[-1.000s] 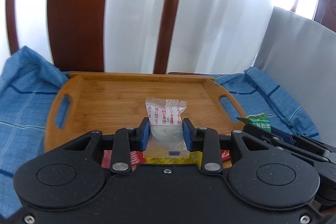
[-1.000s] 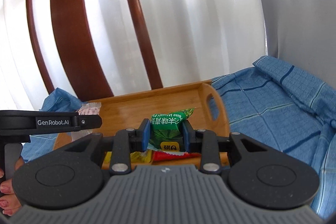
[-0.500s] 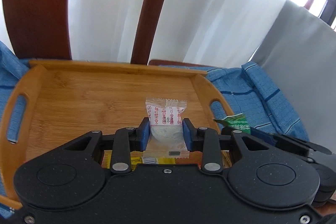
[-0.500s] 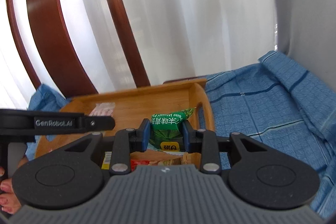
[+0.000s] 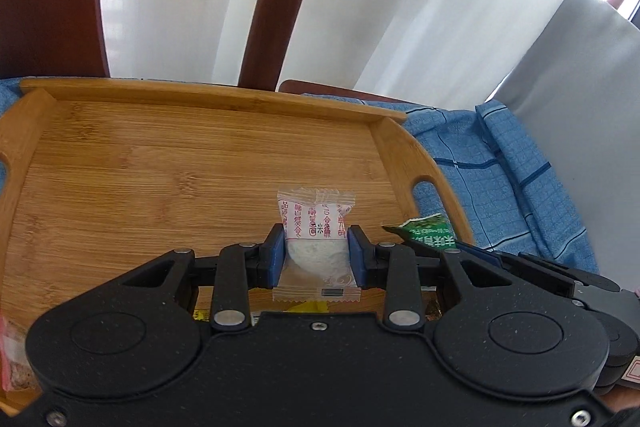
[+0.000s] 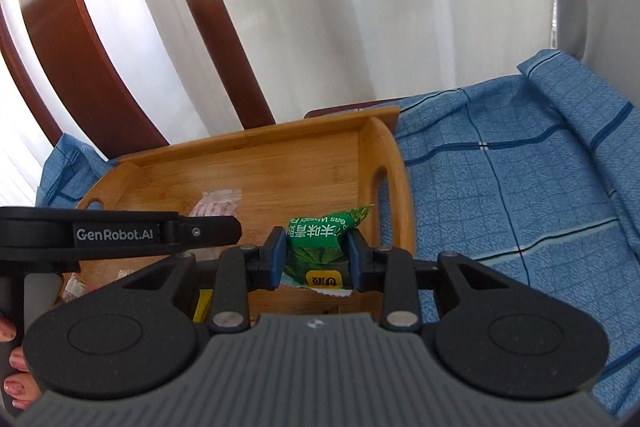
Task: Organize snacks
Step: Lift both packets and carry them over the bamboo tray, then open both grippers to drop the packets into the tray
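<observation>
Here, left gripper [image 5: 316,253] clamped on crinkly clear-plastic red-printed snack packet [image 5: 315,227]; right gripper [image 6: 316,255] clamped on glossy green foil snack pouch [image 6: 320,245], above smooth bamboo tray [image 5: 160,163].

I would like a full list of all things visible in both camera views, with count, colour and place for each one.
clear snack packet: one, clear with red print and white filling, between the left gripper's pads, above the tray.
green snack packet: one, green with a yellow label, between the right gripper's pads, above the tray's right end.
wooden tray: one, light brown with cut-out handles, on the blue cloth.
other snack packets: a few, yellow and red, partly hidden under the grippers; count unclear.
blue cloth: one, blue checked, under the tray.
chair: one, dark red-brown, behind the tray.
curtain: white, at the back.
left gripper: black, blue pads, shut on the clear packet.
right gripper: black and grey, shut on the green packet.
hand: fingers at the left gripper's handle.
</observation>
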